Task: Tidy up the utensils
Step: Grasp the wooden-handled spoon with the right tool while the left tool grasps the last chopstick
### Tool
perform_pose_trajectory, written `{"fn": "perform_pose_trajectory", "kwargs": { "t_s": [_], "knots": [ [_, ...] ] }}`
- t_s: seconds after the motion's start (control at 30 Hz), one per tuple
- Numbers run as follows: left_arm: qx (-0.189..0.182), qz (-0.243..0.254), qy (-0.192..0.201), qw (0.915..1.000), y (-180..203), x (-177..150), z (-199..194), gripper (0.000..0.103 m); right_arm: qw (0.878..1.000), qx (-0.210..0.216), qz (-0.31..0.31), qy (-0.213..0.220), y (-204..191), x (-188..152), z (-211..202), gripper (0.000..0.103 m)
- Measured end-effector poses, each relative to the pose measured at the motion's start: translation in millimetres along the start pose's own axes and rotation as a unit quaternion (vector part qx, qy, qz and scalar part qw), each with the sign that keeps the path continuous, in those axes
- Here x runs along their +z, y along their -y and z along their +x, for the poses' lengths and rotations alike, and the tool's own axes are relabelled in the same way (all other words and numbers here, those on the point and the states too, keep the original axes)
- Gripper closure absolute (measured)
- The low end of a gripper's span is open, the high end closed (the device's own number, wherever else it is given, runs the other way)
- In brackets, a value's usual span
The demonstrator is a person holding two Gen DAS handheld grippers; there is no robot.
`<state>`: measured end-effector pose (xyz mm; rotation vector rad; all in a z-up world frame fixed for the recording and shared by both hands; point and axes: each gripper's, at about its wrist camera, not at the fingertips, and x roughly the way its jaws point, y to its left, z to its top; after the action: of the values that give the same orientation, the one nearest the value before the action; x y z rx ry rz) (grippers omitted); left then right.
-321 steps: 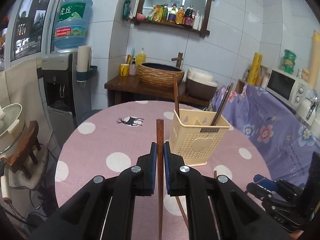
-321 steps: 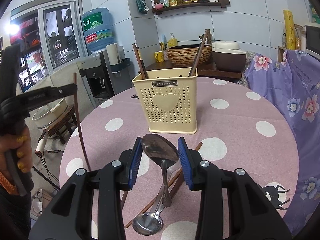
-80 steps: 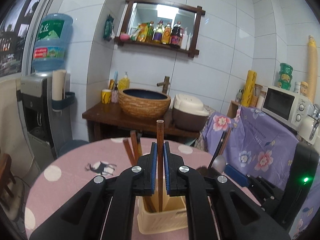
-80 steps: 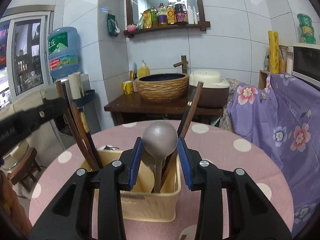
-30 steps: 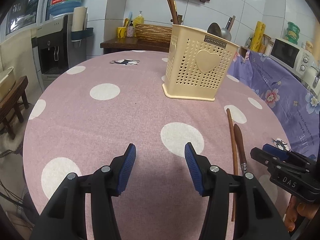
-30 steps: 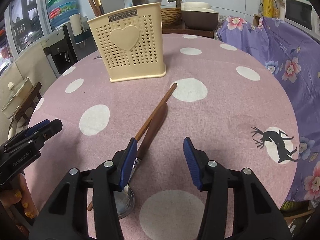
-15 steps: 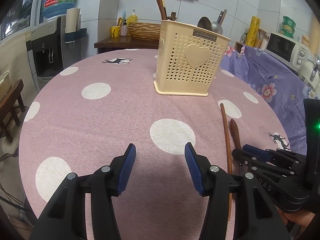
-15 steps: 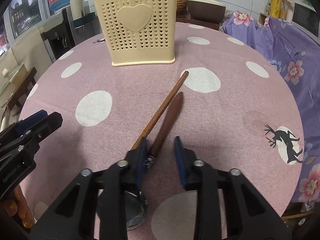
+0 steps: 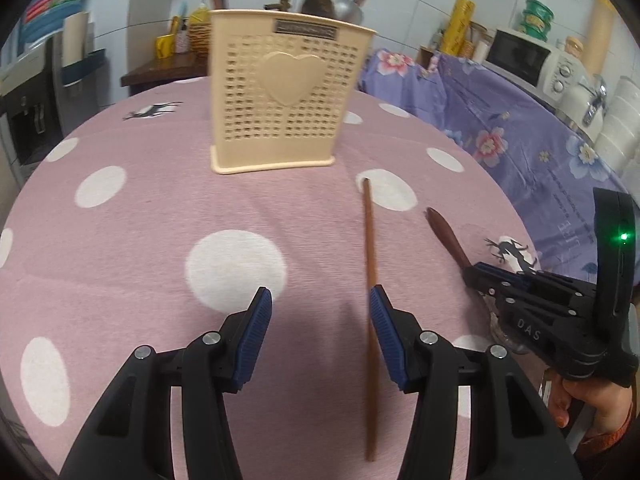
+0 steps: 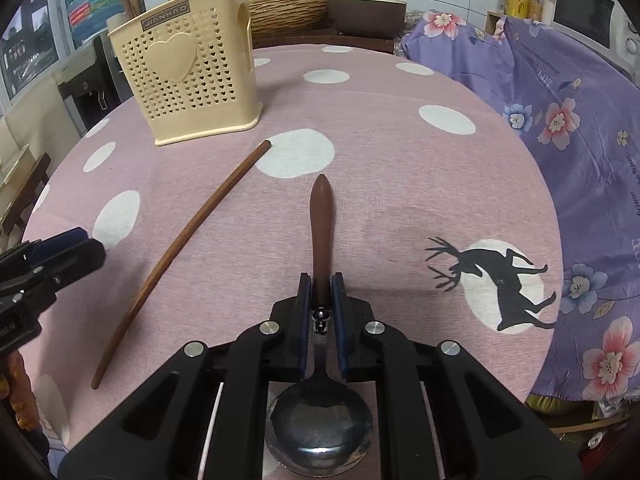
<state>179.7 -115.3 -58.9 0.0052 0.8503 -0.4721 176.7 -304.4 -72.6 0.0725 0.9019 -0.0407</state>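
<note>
The right gripper point(image 10: 320, 294) clamps the wooden-handled steel spoon point(image 10: 321, 220), its bowl partly hidden underneath. The left gripper point(image 9: 320, 316) gapes beside the brown wooden chopstick point(image 9: 370, 264), cream perforated utensil basket point(image 9: 286, 100) at 12 o'clock.

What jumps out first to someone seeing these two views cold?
The right gripper is shut on the spoon by its wooden handle, low over the pink polka-dot tablecloth, with the metal bowl back under the gripper. Beside it lies one loose chopstick, just inside the open left gripper. Behind stands the cream holder, already stocked with utensils.
</note>
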Motion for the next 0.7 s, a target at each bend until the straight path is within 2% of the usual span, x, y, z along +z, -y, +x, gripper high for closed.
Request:
{"fn": "perform_pose_trajectory", "kwargs": {
  "t_s": [0.07, 0.1, 0.2, 0.23, 0.5, 0.7],
  "knots": [
    [-0.002, 0.015, -0.008, 0.9999, 9.9, 3.9, 7.3, 0.052, 1.000, 0.004, -0.001, 0.003, -0.7, 0.0, 0.3, 0.090],
    [-0.003, 0.020, -0.013, 0.9997, 13.7, 5.9, 10.9, 0.052, 1.000, 0.011, -0.001, 0.004, -0.8, 0.6, 0.3, 0.085],
    [0.007, 0.036, -0.023, 0.9990, 22.5, 14.7, 22.7, 0.052, 0.999, 0.027, 0.016, 0.018, 4.8, 2.3, -3.3, 0.060],
    [0.008, 0.041, -0.027, 0.9988, 25.2, 18.1, 26.9, 0.052, 0.999, 0.027, 0.020, 0.025, 7.6, 3.3, -5.6, 0.058],
    [0.019, 0.058, -0.050, 0.9969, 44.3, 44.6, 68.5, 0.060, 0.998, 0.028, 0.050, 0.040, 29.0, 2.5, -13.8, 0.058],
    [0.047, 0.077, -0.054, 0.9945, 53.0, 58.3, 89.7, 0.072, 0.997, 0.023, 0.060, 0.041, 40.8, 0.4, -14.8, 0.058]
  ]
}}
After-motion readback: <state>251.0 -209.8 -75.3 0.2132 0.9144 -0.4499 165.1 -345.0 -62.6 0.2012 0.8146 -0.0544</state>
